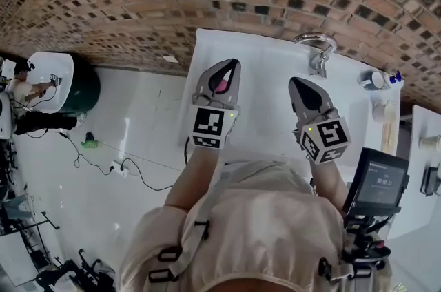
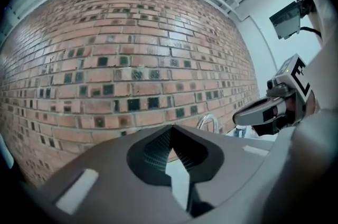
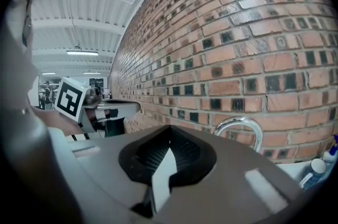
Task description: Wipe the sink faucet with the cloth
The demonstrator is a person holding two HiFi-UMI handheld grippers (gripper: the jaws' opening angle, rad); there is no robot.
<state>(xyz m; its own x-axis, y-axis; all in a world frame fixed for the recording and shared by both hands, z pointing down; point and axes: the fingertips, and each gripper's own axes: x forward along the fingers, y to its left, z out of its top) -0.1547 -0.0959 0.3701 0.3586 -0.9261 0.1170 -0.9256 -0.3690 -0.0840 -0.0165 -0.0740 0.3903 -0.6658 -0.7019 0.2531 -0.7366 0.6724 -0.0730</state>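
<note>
The chrome faucet [image 1: 315, 49] stands at the back of the white sink counter [image 1: 265, 53], against the brick wall. Both grippers hang in the air in front of it. My left gripper [image 1: 234, 63] is shut, its tips meeting with nothing between them [image 2: 171, 127]. A small pink patch [image 1: 222, 85] shows inside its frame in the head view; I cannot tell what it is. My right gripper [image 1: 295, 81] is also shut and empty [image 3: 169, 127]. The faucet's arch [image 3: 243, 125] rises just beyond the right gripper's jaws, and it shows small [image 2: 208, 121] past the left one's. No cloth is clearly visible.
Small bottles [image 1: 377, 80] stand on the counter at the right, seen also as blue-capped bottles [image 3: 317, 167]. A dark screen device [image 1: 377, 182] sits near my right arm. On the white floor at left lie cables [image 1: 103, 163]; a person [image 1: 24, 87] sits far left.
</note>
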